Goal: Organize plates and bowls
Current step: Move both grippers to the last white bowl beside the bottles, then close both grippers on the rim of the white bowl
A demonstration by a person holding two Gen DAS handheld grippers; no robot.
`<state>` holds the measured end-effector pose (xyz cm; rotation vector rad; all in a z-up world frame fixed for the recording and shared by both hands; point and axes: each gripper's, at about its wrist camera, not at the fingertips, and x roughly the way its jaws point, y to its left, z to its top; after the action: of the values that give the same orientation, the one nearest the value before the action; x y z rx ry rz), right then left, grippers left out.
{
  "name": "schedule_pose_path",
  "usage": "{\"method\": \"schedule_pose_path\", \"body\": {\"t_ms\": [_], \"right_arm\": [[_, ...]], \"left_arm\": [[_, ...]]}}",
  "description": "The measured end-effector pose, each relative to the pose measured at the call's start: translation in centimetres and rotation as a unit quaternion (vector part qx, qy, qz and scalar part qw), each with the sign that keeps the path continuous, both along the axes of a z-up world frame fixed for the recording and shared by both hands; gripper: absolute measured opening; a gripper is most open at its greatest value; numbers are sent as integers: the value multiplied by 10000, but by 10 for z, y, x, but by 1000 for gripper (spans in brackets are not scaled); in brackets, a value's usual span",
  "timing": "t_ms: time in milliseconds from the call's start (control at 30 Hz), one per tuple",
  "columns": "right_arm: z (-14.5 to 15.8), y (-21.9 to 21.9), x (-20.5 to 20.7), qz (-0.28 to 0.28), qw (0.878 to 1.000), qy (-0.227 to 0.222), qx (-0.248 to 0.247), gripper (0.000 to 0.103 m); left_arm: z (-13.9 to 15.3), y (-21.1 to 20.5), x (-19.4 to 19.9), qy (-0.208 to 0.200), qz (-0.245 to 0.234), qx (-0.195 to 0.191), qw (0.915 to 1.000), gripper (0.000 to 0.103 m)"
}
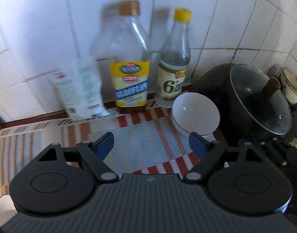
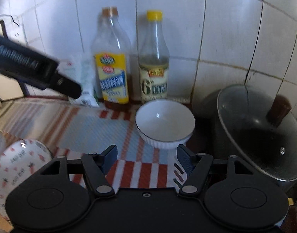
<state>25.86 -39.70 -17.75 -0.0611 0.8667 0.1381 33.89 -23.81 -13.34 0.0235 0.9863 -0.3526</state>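
A white ribbed bowl [image 1: 195, 114] [image 2: 164, 122] with a thin dark rim stands upright on the striped mat [image 1: 140, 143] [image 2: 101, 130], in front of the bottles. My left gripper [image 1: 151, 143] hangs open over the mat, nothing between its blue pads; the bowl sits just beyond its right finger. My right gripper [image 2: 147, 153] is open too, empty, with the bowl close ahead, slightly right of centre. In the right wrist view the left gripper [image 2: 70, 88] reaches in from the upper left. A white plate with small red prints [image 2: 18, 167] lies at the lower left.
Against the tiled wall stand a yellow-labelled bottle [image 1: 130, 58] [image 2: 111, 64], a yellow-capped bottle [image 1: 174, 58] [image 2: 154, 62] and a white pouch [image 1: 82, 89]. A black pot with a tilted glass lid [image 1: 261, 101] [image 2: 261, 132] crowds the bowl's right side. A white slotted utensil [image 2: 179, 172] lies by the right finger.
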Motion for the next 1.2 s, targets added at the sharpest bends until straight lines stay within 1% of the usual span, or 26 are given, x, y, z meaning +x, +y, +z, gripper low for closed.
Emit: {"method": "schedule_pose_path", "body": {"t_ms": [67,133,233,300,367,400,533,600,667,700,733,767,833,900,967,1033,1200], "right_arm": [[-13,-4,7,-62,9999,103,61,73],[-25,-7,14,-119,9996,206,146,73],[-48,-9,20,-286,9988,349,213,73],[-57,-7,23,-257,9986,429,154,73],[-66,-4,31,-103,9982,577,86,73],[-69,-4,33,-63,9983,570,83,73],[-77,-6,48,-164,9982,572,-7,73],[-78,-10,57,-311,9981,530,5,73],[-80,-14,65,-410,9980,472,1,73],[-81,-15,68,-424,9981,449,-4,73],[-82,-15,72,-420,9980,462,-11,73],[-83,-16,75,-376,9981,495,30,73],[-86,-14,78,-320,9983,489,65,73],[-91,-11,79,-305,9983,486,-28,73],[-93,-7,80,-329,9982,476,-126,73],[-91,-6,81,-369,9981,485,-57,74],[-87,-5,75,-383,9977,536,150,75]], "left_arm": [[-12,-12,9,42,-168,-119,9998,84],[-26,-23,15,-13,-434,-224,9988,84],[-47,-39,25,-45,-618,-174,9979,84],[-58,-43,35,11,-550,-350,9979,84],[-68,-44,46,108,-467,-592,9971,84],[-73,-45,51,156,-420,-642,9969,84],[-94,-51,73,340,-170,-662,9971,82],[-103,-53,87,518,-49,-636,9966,79],[-110,-53,98,726,-128,-707,9948,61],[-112,-54,100,796,-206,-682,9943,37],[-114,-57,100,811,-261,-531,9949,25],[-116,-60,99,795,-350,-423,9953,23],[-116,-65,94,752,-488,-397,9952,10],[-114,-69,88,756,-518,-359,9951,8],[-112,-74,83,681,-592,-184,9958,9],[-110,-77,78,644,-641,-77,9958,9],[-104,-72,66,613,-671,-31,9959,9]]}}
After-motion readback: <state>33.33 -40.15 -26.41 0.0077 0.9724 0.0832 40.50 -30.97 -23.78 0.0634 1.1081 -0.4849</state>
